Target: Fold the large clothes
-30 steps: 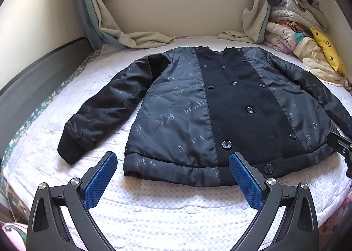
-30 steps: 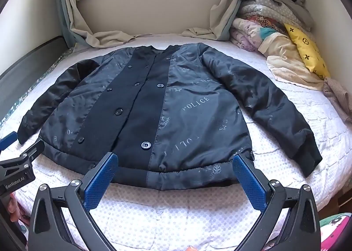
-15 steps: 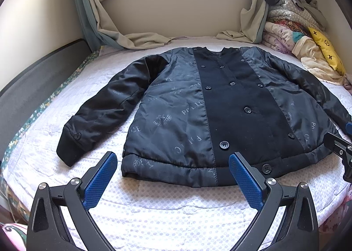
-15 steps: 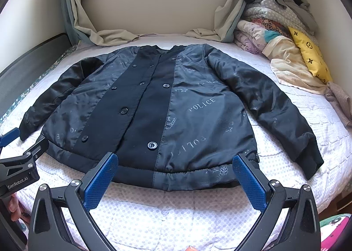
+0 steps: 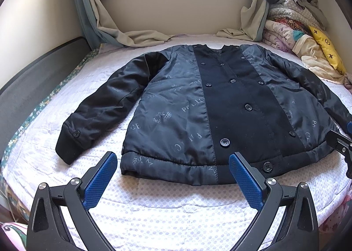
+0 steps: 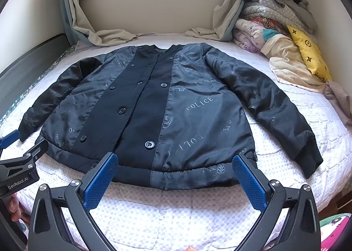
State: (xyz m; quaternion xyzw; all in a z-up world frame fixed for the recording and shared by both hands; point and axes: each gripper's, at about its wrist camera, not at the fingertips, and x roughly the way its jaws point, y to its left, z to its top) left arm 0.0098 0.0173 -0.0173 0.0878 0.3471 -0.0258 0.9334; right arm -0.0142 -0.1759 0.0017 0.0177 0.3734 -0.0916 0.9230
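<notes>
A large black jacket [image 5: 220, 106] with a buttoned front and grey "POLICE" print lies flat on the bed, hem toward me, sleeves spread out to both sides. It also shows in the right wrist view [image 6: 167, 114]. My left gripper [image 5: 173, 176] is open and empty, hovering just short of the hem's left half. My right gripper [image 6: 176, 176] is open and empty, at the hem's right half. The left gripper's body shows at the left edge of the right wrist view [image 6: 19, 167].
The white quilted mattress [image 5: 176, 213] has a dark bed frame [image 5: 33, 81] on the left. A pile of blankets [image 6: 275, 29] and a yellow pillow [image 6: 308, 53] sit at the back right. Curtains [image 5: 132, 35] drape onto the bed below the window sill.
Both grippers have moved slightly forward toward the jacket's hem; the jacket now sits a little closer to the pads. The jacket has not moved.
</notes>
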